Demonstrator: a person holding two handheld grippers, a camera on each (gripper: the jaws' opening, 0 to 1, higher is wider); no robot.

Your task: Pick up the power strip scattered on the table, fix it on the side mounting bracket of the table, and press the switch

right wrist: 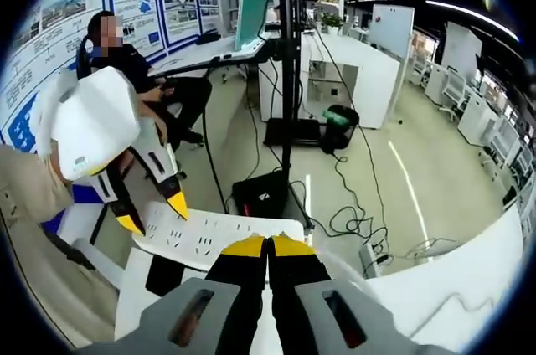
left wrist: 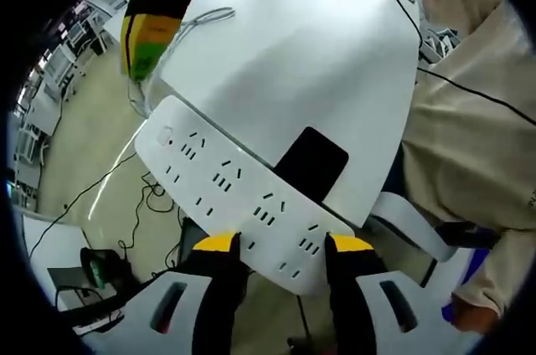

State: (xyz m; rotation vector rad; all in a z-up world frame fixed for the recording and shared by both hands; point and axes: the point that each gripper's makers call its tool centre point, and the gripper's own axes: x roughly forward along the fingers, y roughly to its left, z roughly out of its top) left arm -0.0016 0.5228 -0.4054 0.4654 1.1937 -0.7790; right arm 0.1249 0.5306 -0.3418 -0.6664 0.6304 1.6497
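In the left gripper view, our left gripper (left wrist: 285, 246) clamps the near end of the white power strip (left wrist: 226, 179), its 2 yellow-tipped jaws bearing on either side, and the strip lies along the table (left wrist: 318, 54) edge beside a black bracket (left wrist: 311, 162). It looks rigid, light and smooth, so we judge an end grip across its width safest. In the right gripper view, our right gripper (right wrist: 269, 245) has its jaws pressed together on nothing, tips at the strip's near edge.
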